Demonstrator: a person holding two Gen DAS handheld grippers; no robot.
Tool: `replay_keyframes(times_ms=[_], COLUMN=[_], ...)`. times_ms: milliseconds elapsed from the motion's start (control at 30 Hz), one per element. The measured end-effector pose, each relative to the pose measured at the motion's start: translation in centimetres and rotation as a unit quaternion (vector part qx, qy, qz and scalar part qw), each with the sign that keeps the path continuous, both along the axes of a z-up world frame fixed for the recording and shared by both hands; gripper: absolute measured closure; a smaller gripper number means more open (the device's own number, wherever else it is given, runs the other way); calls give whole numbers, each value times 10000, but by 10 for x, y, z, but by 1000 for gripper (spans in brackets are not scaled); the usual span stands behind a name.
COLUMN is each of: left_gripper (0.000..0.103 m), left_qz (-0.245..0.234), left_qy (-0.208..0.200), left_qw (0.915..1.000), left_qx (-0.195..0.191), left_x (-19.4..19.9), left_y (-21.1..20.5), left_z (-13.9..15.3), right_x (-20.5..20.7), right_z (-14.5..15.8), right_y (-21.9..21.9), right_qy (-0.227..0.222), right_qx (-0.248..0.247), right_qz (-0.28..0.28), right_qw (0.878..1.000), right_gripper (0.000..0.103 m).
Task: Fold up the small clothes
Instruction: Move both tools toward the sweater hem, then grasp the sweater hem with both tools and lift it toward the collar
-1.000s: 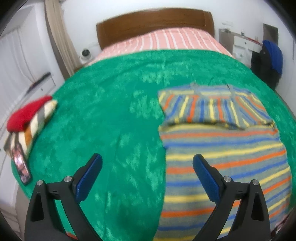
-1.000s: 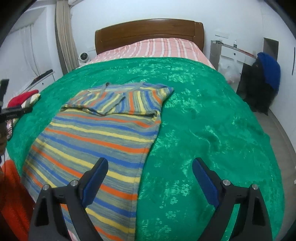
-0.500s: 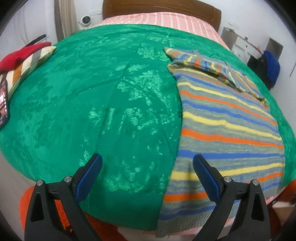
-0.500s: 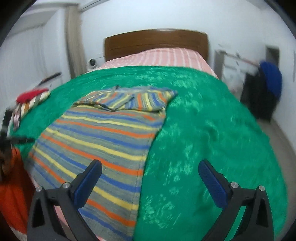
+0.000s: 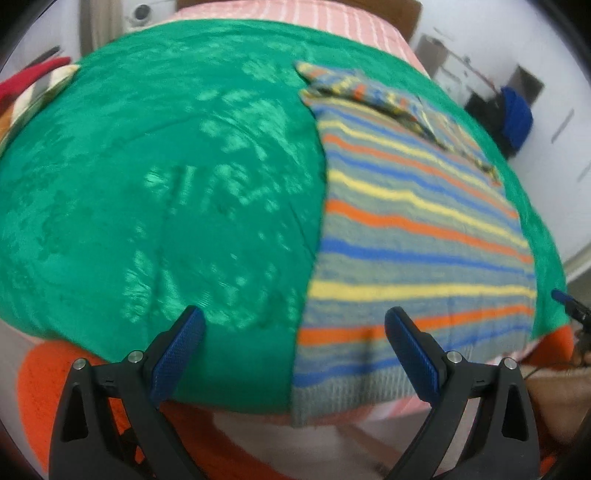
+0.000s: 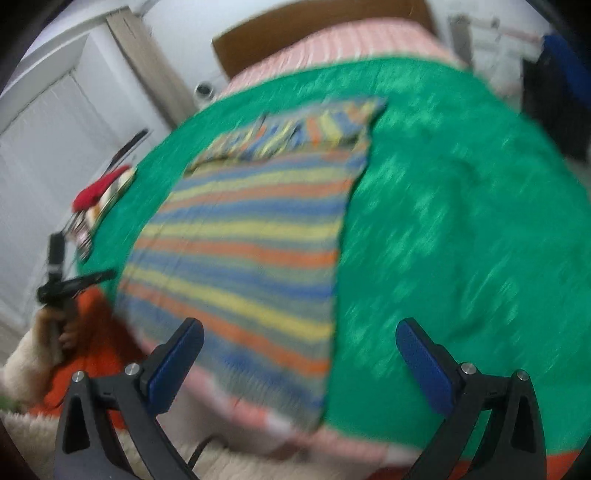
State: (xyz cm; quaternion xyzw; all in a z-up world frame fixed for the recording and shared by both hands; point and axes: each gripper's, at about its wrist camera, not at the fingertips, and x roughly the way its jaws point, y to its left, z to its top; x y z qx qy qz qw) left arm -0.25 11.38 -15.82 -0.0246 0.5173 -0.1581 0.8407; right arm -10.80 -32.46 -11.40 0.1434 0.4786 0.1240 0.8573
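Note:
A knitted sweater (image 5: 406, 229) with orange, yellow and blue stripes lies flat on the green blanket (image 5: 147, 184), its sleeves folded across the top. Its grey hem hangs over the bed's near edge. My left gripper (image 5: 293, 325) stands open above the hem's left corner, touching nothing. In the right wrist view the sweater (image 6: 251, 236) is blurred, and my right gripper (image 6: 300, 332) is wide open over its right side near the hem, nothing between the pads. Each gripper shows at the edge of the other's view: the right fingertip (image 5: 561, 295) and the left gripper (image 6: 74, 284) in a hand.
A red item on folded striped clothes (image 6: 99, 188) sits at the blanket's left edge. Beyond the blanket are a pink striped sheet (image 5: 295, 14) and a wooden headboard (image 6: 314, 29). A dark bag with a blue item (image 5: 517, 114) stands right of the bed. Orange clothing (image 5: 48, 384) is below the edge.
Both grippers have tipped downward and come toward the bed's near edge, so the sweater's hem now lies just beyond the fingers. The right jaws have widened a little.

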Motion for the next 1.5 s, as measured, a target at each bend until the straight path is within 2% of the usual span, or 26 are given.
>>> replay_keyframes(times_ms=[67, 100, 200, 267, 300, 333, 367, 400, 433, 467, 500, 533, 633, 700, 767, 833, 933, 1133, 1300, 1367, 1400, 1433, 1467, 1500], left_gripper=[6, 10, 25, 28, 35, 42, 45, 53, 67, 77, 97, 98, 99, 99, 99, 99, 99, 100, 98, 86, 62, 49, 48, 45], left_qz=[-138, -176, -298, -428, -484, -528, -565, -594, -619, -634, -629, -609, -483, -379, -223, -66, 112, 413, 634, 776, 887, 1044, 1132, 1137], left_qy=[104, 174, 486, 532, 561, 613, 674, 714, 770, 847, 934, 1017, 1079, 1036, 877, 637, 242, -170, -257, -178, -53, 33, -64, -195], left_qw=[9997, 9995, 9979, 9970, 9965, 9958, 9949, 9942, 9934, 9926, 9920, 9918, 9930, 9922, 9887, 9846, 9814, 9826, 9868, 9888, 9891, 9879, 9857, 9839], left_qx=[149, 188, 294, 370, 397, 430, 489, 541, 588, 602, 576, 480, 15, -574, -1197, -1626, -1904, -1800, -1466, -1262, -1172, -1144, -1250, -1362], left_x=[-1, -1, -4, -7, -7, -8, -8, -8, -8, -9, -9, -9, -7, 0, 15, 36, 81, 209, 302, 331, 339, 343, 339, 332], left_y=[-7, -9, -13, -18, -20, -23, -25, -26, -26, -26, -24, -21, -7, 3, 13, 17, 13, -28, -68, -83, -85, -80, -69, -61], left_z=[-3, -5, -15, -17, -18, -19, -20, -21, -22, -23, -24, -24, -13, 3, 23, 39, 56, 67, 54, 38, 31, 26, 29, 32], right_x=[-1, -1, 3, 6, 8, 10, 11, 14, 16, 16, 16, 16, 14, 15, 23, 34, 70, 178, 284, 316, 331, 341, 342, 338], right_z=[-13, -21, -38, -46, -50, -52, -55, -59, -61, -64, -64, -61, -47, -32, -16, -4, 13, 29, 15, 2, -8, -18, -24, -25], right_y=[8, 12, 16, 15, 16, 17, 21, 24, 25, 26, 25, 23, 10, -1, -11, -19, -29, -59, -86, -97, -103, -112, -121, -130], right_qy=[373, 562, 902, 1053, 1121, 1167, 1236, 1362, 1478, 1591, 1631, 1625, 1451, 1209, 922, 679, 281, -292, -355, -359, -294, -198, -150, -210], right_qx=[174, 192, 15, 11, 25, 22, 29, 47, 44, 102, 201, 271, 673, 996, 1183, 1200, 1146, 1140, 1050, 1125, 1117, 1072, 1085, 1144], right_qz=[137, 199, 173, 38, 42, 96, 195, 301, 343, 392, 428, 435, 259, 104, -47, -126, -237, -646, -1080, -1314, -1444, -1652, -1879, -2069], right_qw=[9991, 9980, 9958, 9944, 9937, 9931, 9921, 9902, 9884, 9864, 9855, 9854, 9868, 9876, 9887, 9904, 9927, 9909, 9879, 9843, 9828, 9802, 9761, 9714], right_gripper=[4, 9, 14, 18, 23, 30, 56, 83, 91, 94, 96, 96, 96, 97, 97, 97, 97, 97, 97, 94, 83, 73, 64, 64])
